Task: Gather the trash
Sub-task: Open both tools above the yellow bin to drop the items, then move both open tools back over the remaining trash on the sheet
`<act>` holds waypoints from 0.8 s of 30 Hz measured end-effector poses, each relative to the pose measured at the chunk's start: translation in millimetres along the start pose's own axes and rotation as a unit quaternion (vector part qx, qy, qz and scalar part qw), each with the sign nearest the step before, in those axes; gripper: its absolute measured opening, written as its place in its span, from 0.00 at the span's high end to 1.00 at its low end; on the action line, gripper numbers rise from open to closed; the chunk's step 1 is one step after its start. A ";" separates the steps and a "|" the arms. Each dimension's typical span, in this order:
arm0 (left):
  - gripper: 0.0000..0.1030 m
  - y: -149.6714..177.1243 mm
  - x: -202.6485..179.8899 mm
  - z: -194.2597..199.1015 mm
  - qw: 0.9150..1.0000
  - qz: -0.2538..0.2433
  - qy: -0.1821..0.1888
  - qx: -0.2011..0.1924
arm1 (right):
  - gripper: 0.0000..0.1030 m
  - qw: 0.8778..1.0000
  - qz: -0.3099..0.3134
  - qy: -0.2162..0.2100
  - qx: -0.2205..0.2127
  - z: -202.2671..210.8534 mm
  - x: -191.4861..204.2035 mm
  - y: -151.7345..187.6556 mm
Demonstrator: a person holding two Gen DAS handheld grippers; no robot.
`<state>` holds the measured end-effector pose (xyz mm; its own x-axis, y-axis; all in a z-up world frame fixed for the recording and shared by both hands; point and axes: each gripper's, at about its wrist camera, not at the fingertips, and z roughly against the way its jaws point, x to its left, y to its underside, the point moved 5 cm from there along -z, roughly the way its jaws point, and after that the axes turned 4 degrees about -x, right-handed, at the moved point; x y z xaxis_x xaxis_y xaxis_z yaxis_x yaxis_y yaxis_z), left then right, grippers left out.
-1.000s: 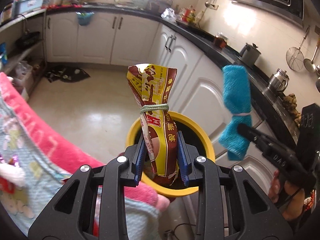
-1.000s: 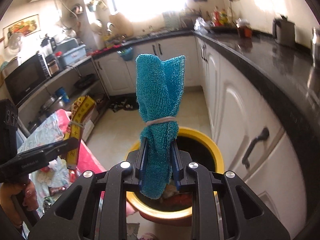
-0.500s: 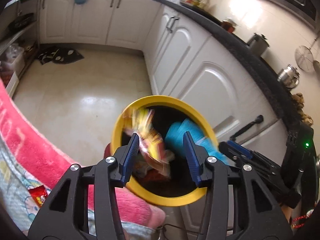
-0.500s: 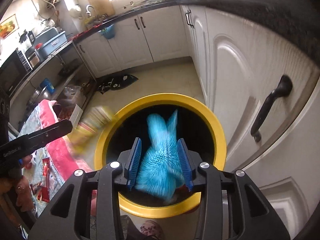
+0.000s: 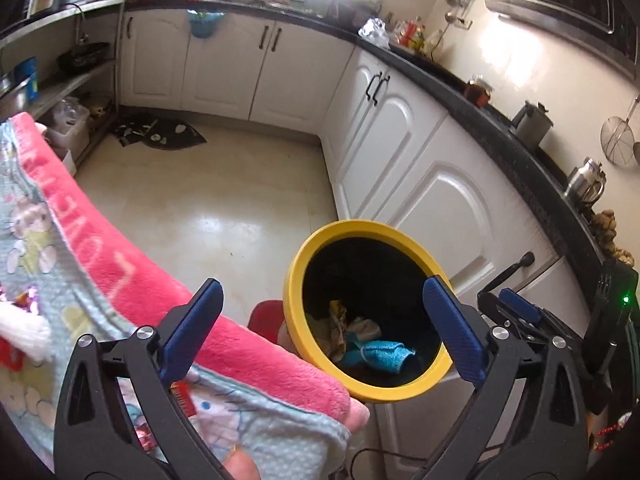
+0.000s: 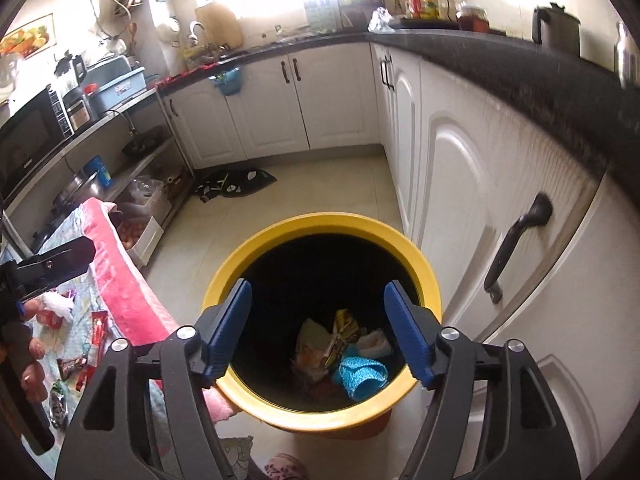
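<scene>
Trash lies at the bottom of the yellow bin [image 6: 320, 416] beside the white cabinets [image 6: 452, 184]: blue cloth [image 6: 362, 376], then yellow wrapper [image 6: 340, 334]. Left gripper [image 5: 320, 332] and right gripper [image 6: 318, 330] hang over the bin, jaws opening, nothing between them.

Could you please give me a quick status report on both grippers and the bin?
Left gripper and right gripper both opening, nothing between them. Blue cloth bundle and snack wrapper lie inside the yellow bin. Nothing in the way.
</scene>
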<state>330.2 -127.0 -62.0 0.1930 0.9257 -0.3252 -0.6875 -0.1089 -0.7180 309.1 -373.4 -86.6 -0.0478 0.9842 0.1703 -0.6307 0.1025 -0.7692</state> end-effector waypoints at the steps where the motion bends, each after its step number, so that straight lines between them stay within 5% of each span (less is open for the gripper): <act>1: 0.11 -1.3 2.2 5.3 1.000 0.001 -0.005 -0.005 | 0.31 1.000 0.003 0.001 -0.005 3.4 1.7 -2.5; 11: 0.11 2.6 34.2 52.2 0.998 0.016 -0.046 -0.036 | 0.21 0.998 0.022 -0.035 -0.049 39.8 35.9 -22.4; 24: 0.11 14.2 79.0 107.1 0.992 0.043 -0.092 -0.069 | 0.20 0.993 0.055 -0.080 -0.066 62.5 88.7 -30.5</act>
<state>260.8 -16.6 -31.9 -0.0011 0.9601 -0.2796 -0.5915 -0.2261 -0.7739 275.7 -298.3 -9.5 -0.2406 0.9559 0.1682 -0.5075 0.0238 -0.8613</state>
